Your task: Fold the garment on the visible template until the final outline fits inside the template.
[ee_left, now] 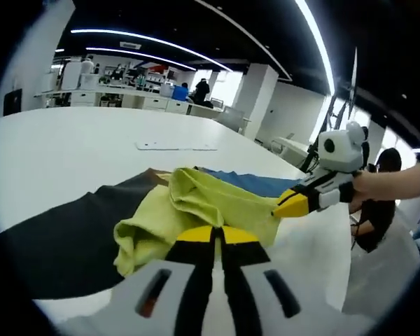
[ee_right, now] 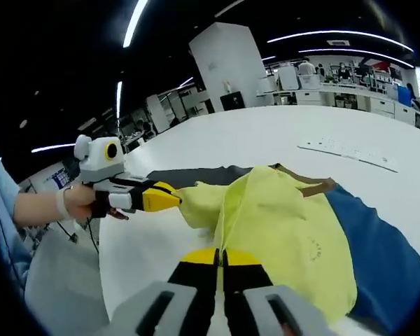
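Observation:
A yellow-green garment lies bunched on the white table, over a dark grey cloth and a blue cloth. My left gripper is shut on the garment's near edge. My right gripper reaches in from the right, its yellow tip shut on another edge of the garment. In the right gripper view the garment spreads wider over the blue cloth, with a brown strip at its far end. There my right gripper pinches a fold and my left gripper holds a corner.
A flat white sheet lies farther back on the table, also seen as the white sheet. Bare tabletop runs between the grippers. A person in dark clothes sits past the table's right edge. Desks and shelves line the far wall.

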Demonstrator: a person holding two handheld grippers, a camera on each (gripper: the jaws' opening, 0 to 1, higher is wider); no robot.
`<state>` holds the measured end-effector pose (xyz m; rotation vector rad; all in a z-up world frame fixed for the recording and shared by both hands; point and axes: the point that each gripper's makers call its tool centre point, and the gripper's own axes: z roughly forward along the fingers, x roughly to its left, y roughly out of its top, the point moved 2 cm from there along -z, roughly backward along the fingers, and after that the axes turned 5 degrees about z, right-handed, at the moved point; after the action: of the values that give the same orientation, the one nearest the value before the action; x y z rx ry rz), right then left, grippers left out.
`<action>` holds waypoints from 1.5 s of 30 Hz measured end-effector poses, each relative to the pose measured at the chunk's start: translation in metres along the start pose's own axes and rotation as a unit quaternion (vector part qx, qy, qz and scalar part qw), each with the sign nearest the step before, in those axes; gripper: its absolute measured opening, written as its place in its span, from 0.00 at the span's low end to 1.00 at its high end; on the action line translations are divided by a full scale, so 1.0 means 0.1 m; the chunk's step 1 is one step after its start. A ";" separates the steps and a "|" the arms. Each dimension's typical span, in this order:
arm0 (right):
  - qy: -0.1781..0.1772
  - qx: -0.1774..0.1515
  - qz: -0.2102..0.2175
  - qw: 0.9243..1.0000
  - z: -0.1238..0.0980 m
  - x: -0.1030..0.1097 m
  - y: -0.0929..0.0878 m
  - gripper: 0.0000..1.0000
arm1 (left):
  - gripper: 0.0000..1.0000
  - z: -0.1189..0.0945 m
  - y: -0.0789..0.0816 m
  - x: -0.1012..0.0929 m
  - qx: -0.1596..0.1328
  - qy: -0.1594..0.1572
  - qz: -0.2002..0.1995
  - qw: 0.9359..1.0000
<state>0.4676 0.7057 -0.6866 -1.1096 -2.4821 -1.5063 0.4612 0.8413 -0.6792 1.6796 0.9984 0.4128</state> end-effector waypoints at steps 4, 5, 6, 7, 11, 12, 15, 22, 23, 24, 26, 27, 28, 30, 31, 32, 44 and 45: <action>-0.005 -0.001 -0.004 1.000 -0.22 0.02 -0.03 0.00 | 0.00 -0.24 0.00 -0.04 0.002 0.000 0.016 1.000; -0.005 0.000 -0.004 1.000 -0.24 0.01 -0.04 0.00 | 0.00 -0.29 0.00 -0.04 0.003 0.002 0.020 1.000; -0.005 0.001 -0.006 1.000 -0.30 0.03 -0.06 0.00 | 0.00 -0.34 -0.01 -0.04 0.005 0.003 0.024 1.000; -0.007 0.002 -0.007 1.000 -0.34 0.03 -0.07 0.00 | 0.00 -0.38 -0.03 -0.05 0.009 0.002 0.028 1.000; -0.010 0.003 -0.008 1.000 -0.52 0.09 -0.15 0.00 | 0.00 -0.59 -0.11 -0.09 0.022 0.001 0.041 0.999; -0.009 0.004 -0.007 1.000 -0.55 0.10 -0.16 0.00 | 0.00 -0.63 -0.12 -0.09 0.025 0.003 0.045 0.999; -0.012 0.007 -0.010 1.000 -0.67 0.15 -0.23 0.00 | 0.00 -0.79 -0.18 -0.08 0.032 0.006 0.050 0.998; -0.011 0.020 -0.014 1.000 -0.88 0.22 -0.40 0.00 | 0.00 -1.07 -0.33 -0.12 0.061 -0.001 0.065 0.996; -0.012 0.023 -0.017 1.000 -0.91 0.23 -0.44 0.00 | 0.00 -1.10 -0.35 -0.13 0.066 -0.002 0.066 0.996; -0.014 0.026 -0.018 0.999 -0.93 0.23 -0.46 0.00 | 0.00 -1.12 -0.38 -0.13 0.069 -0.003 0.067 0.995; -0.011 0.031 -0.016 0.999 -0.99 0.24 -0.53 0.00 | 0.00 -1.18 -0.46 -0.16 0.082 -0.008 0.074 0.994; -0.010 0.034 -0.014 0.999 -1.01 0.25 -0.55 0.00 | 0.00 -1.20 -0.49 -0.17 0.088 -0.009 0.077 0.993; -0.008 0.039 -0.014 0.999 -1.04 0.27 -0.61 0.00 | 0.00 -1.23 -0.54 -0.19 0.097 -0.012 0.080 0.992; -0.006 0.050 -0.012 0.999 -1.10 0.28 -0.71 0.00 | 0.00 -1.28 -0.61 -0.23 0.102 -0.020 0.075 0.992; -0.007 0.058 -0.013 0.998 -1.12 0.29 -0.76 0.00 | 0.00 -1.30 -0.64 -0.25 0.107 -0.024 0.075 0.991; -0.008 0.065 -0.013 0.998 -1.15 0.28 -0.83 0.00 | 0.00 -1.31 -0.68 -0.26 0.112 -0.028 0.076 0.990; -0.032 0.138 -0.020 0.990 -1.41 0.12 -1.44 0.00 | 0.00 -1.51 -1.09 -0.29 0.170 -0.042 0.071 0.982; -0.032 0.138 -0.017 0.990 -1.43 0.10 -1.46 0.00 | 0.00 -1.51 -1.10 -0.29 0.172 -0.042 0.069 0.982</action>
<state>0.3289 0.5593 -0.7183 -1.0879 -2.6585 -1.1038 0.2934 0.9193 -0.7204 2.0691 0.9324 0.2656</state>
